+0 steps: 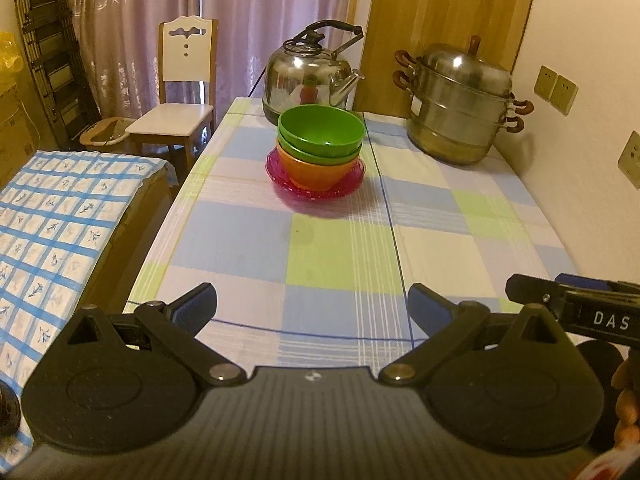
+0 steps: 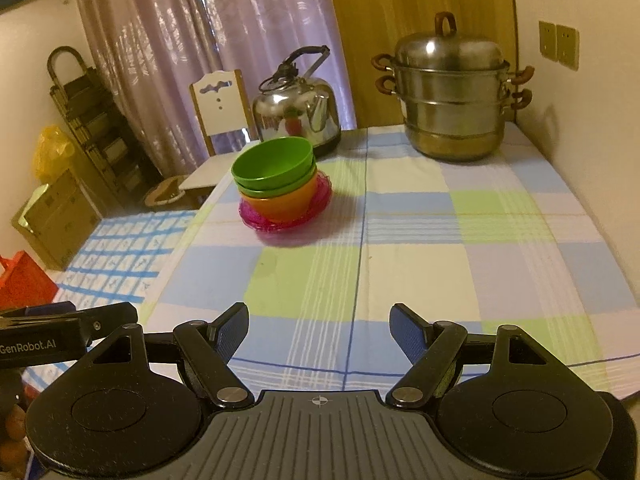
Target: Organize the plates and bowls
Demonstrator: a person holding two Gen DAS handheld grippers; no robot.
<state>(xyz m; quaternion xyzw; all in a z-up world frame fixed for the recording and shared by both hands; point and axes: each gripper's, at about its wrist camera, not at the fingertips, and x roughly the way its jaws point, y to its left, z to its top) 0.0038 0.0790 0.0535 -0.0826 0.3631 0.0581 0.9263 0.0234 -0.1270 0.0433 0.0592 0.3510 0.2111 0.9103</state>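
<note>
Two green bowls (image 1: 321, 130) sit nested in an orange bowl (image 1: 316, 168), which stands on pink plates (image 1: 288, 188) at the far middle of the checked table (image 1: 328, 256). The same stack shows in the right wrist view: green bowls (image 2: 273, 160), orange bowl (image 2: 284, 200), pink plates (image 2: 320, 196). My left gripper (image 1: 312, 306) is open and empty over the near table edge, well short of the stack. My right gripper (image 2: 319, 330) is open and empty, also over the near edge, to the right of the left one.
A steel kettle (image 1: 310, 70) stands just behind the stack, and a steel steamer pot (image 1: 460, 104) at the far right by the wall. A white chair (image 1: 180, 92) and a cloth-covered box (image 1: 64, 216) stand left of the table.
</note>
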